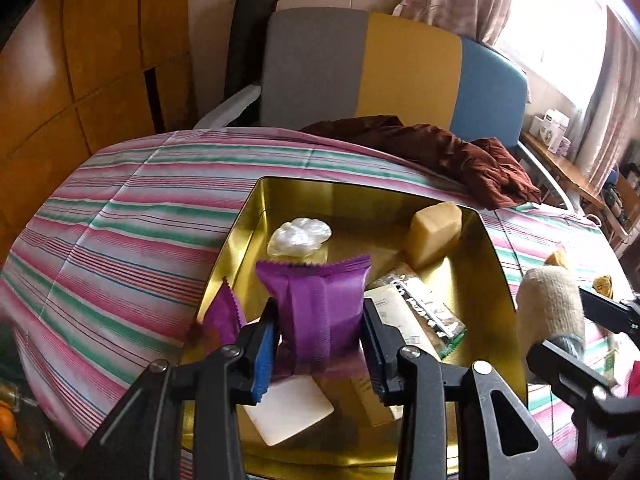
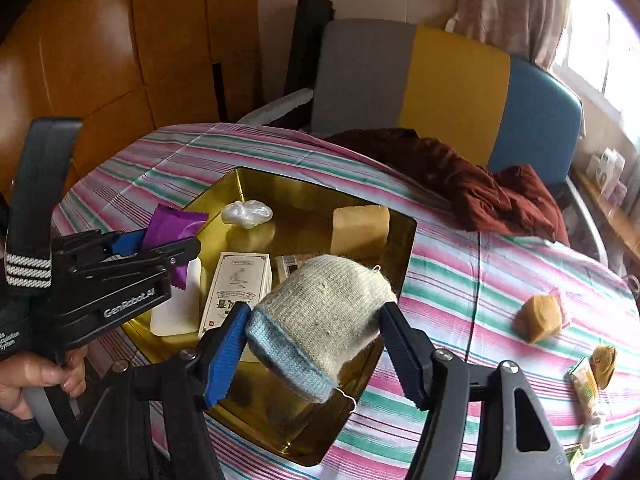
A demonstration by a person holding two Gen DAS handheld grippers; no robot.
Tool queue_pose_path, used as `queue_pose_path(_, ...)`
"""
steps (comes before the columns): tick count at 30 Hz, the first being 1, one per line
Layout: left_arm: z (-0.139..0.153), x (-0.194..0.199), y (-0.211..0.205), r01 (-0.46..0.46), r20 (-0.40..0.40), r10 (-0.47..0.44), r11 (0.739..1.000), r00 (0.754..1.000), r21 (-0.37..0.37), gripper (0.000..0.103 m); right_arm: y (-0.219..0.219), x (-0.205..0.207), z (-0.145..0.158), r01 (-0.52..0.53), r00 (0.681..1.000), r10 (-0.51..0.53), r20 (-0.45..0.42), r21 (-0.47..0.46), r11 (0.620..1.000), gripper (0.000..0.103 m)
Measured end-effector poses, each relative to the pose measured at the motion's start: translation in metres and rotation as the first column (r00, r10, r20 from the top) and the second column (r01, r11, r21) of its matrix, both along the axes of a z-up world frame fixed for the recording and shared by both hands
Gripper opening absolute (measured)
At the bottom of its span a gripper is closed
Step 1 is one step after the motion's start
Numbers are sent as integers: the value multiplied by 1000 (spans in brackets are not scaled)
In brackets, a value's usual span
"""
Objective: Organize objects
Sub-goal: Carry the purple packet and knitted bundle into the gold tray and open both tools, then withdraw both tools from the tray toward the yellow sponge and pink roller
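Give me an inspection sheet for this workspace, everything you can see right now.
Surface: striped tablecloth.
Job's things: gold tin holding tan block, white card box, pearly wad; more snacks lie on the cloth at right.
Clutter: brown cloth.
Grippers: left gripper grips purple packet; right gripper grips knit sock.
Cables: nothing seen.
Surroundings: striped chair, wooden wardrobe, curtained window.
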State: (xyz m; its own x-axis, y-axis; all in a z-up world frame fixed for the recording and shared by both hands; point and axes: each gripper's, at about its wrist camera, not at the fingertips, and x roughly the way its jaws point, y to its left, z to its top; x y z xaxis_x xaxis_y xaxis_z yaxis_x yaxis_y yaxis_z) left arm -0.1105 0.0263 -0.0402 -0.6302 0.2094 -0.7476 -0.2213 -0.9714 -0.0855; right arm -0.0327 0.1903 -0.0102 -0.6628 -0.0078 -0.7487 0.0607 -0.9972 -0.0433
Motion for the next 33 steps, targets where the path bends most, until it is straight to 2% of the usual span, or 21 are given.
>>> queue_pose_path(1,0,-1,-1,-3,1,3,1000,1000,-1,39,-3,0,0,0,1000,0,-8,15,1000,67)
queue_pose_path(3,-1,-2,-2,-9,6,9,1000,1000,-3,50,-10,-1,-1,2,1000,-1,-19,46,999,67)
queue_pose_path(5,-1,-2,-4,-23,2,23,1000,1000,-3,55,-15,-1,-1,9,1000,-7,-29,71,997,68)
queue_pose_path(8,1,-1,-6,-29,0,29,1000,1000,-10,55,-22,-3,-4,0,999,3,-35,84,997,68)
queue_pose_path(17,10,8,-9,-41,-11,41,999,999,13,68,-23,-3,-8,7,999,-4,-48,69,998,71)
queue_pose_path(26,20,25,5,12,-34,-11,1000,999,22,68,4,9,-10,69,997,-69,-38,10,998,73)
queue_pose_path(33,26,39,37,123,-49,-123,992,991,0,68,52,23,-14,172,985,-173,-17,-51,984,73)
